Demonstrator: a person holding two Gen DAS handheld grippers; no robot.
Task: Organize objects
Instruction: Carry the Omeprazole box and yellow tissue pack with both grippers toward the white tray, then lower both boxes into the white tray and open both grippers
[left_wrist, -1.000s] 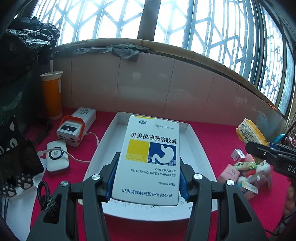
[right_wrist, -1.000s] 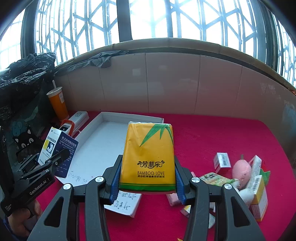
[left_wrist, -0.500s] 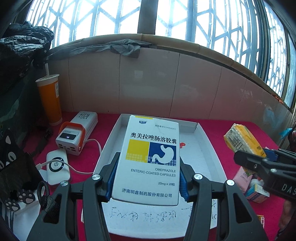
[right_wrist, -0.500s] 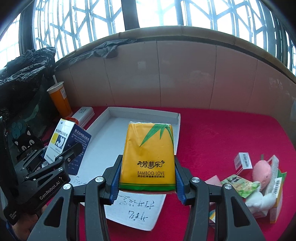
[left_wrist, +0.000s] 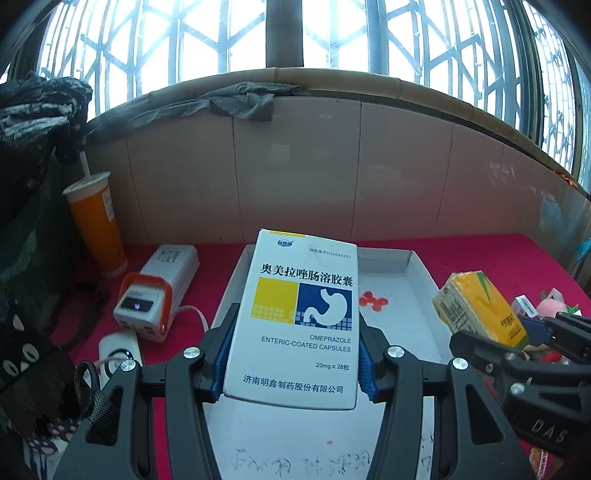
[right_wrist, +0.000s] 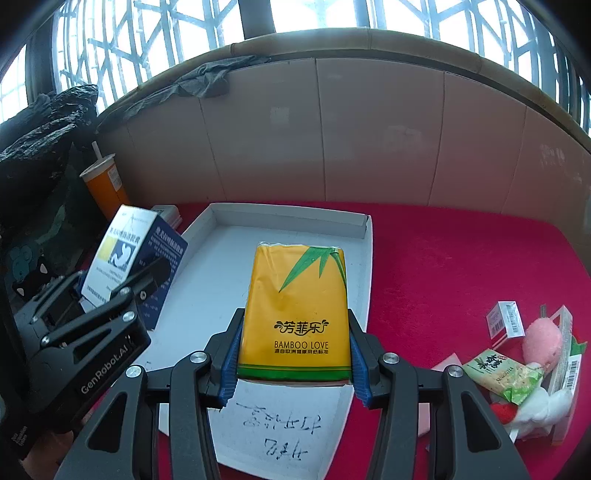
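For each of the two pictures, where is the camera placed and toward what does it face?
Left wrist: on the left gripper, facing the white tray and tiled wall; its fingers clamp the medicine box.
Right wrist: on the right gripper, facing the same tray; its fingers clamp the tissue pack.
Shared: tray, orange cup, each other's gripper.

1. The left gripper (left_wrist: 291, 354) has a matte black frame with two angled arms that branch into triangular cut-outs.
2. Its fingers (left_wrist: 223, 350) carry ribbed blue pads on the inner faces.
3. Round silver screws sit at the arm joints.
4. A black woven strap loop hangs at its left side.
5. The right gripper (right_wrist: 293, 358) has the same build: black arms, blue ribbed pads, silver screws.
6. Seen from the right wrist camera, the left gripper's body bears white "GenRobot.AI" lettering.
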